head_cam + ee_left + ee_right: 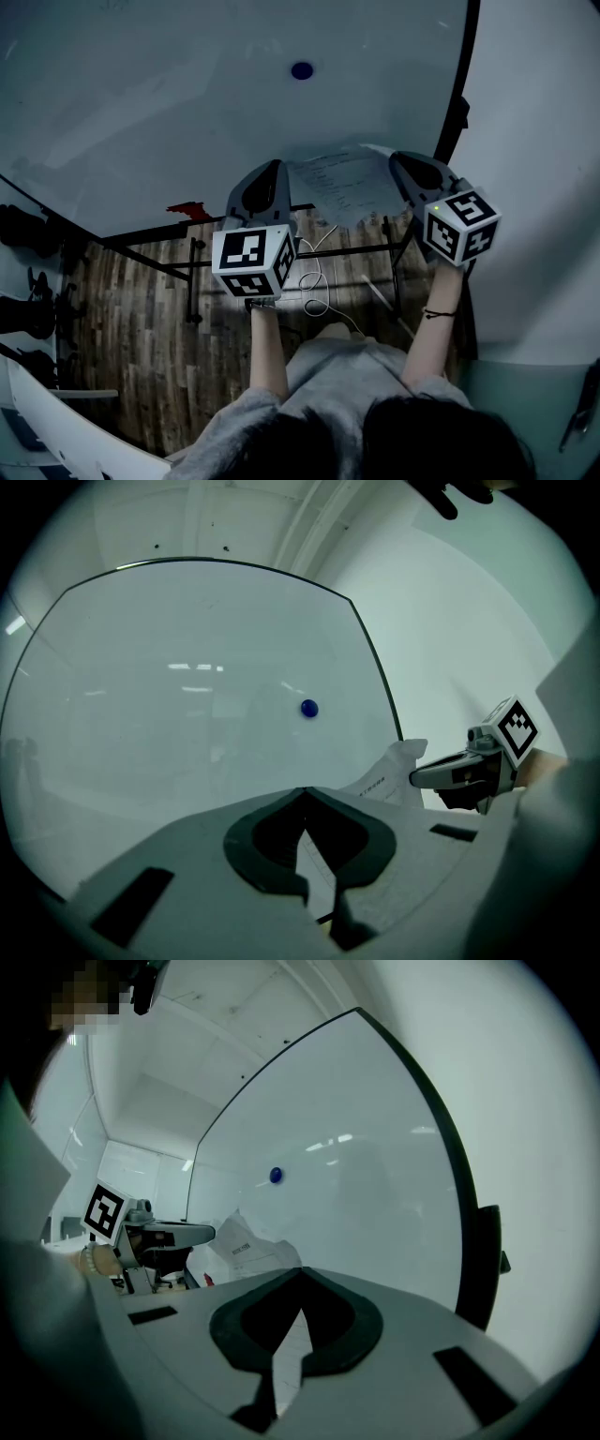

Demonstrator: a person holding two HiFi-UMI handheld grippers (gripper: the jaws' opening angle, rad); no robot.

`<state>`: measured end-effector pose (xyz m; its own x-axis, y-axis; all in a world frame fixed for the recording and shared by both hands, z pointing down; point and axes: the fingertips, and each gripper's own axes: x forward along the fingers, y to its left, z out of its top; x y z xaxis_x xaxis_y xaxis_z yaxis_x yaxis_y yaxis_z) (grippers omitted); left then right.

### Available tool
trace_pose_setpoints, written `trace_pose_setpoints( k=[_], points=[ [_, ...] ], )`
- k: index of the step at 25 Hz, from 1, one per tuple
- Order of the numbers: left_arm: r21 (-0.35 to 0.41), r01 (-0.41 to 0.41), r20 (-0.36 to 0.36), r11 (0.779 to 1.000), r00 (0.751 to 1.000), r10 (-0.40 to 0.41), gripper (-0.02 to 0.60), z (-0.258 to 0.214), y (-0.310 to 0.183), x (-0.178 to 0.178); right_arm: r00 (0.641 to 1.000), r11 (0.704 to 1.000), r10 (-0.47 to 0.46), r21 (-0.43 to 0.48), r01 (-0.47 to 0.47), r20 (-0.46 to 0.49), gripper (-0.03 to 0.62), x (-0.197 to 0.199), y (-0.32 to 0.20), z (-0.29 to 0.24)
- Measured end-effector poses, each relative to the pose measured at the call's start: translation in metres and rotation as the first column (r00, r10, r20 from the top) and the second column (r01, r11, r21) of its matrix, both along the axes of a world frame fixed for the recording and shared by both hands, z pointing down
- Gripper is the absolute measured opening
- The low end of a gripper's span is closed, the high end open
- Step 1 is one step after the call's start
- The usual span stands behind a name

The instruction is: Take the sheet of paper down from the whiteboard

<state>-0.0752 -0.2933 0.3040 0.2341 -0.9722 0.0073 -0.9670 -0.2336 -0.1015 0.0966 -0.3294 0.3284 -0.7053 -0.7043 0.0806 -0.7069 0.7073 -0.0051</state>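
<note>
The sheet of paper (342, 183), printed and creased, hangs a little off the whiteboard (169, 103), stretched between my two grippers. My left gripper (279, 171) is shut on its left edge, and the paper (314, 857) shows through the gap behind the closed jaws. My right gripper (397, 161) is shut on the right edge, with the paper (286, 1354) also between its jaws. The crumpled upper part of the sheet (246, 1246) stands up between the grippers. A blue round magnet (302, 70) sits on the board above, clear of the paper.
The whiteboard's black frame (461, 84) runs down the right side next to a white wall. Below are the stand's black bars (356, 249), white cables (317, 281) and a wooden floor (141, 319). A small red object (192, 210) lies at the board's lower edge.
</note>
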Motion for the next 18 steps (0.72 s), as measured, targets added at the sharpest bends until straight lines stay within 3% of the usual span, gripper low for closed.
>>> trace_pose_setpoints(
  k=[18],
  points=[
    [-0.012,0.035,-0.031,0.999,0.999,-0.035,0.006,0.017,0.018,-0.030,1.000,0.999,0.003,0.043,-0.004,0.012,0.000,-0.009,0.005,-0.002]
  ],
)
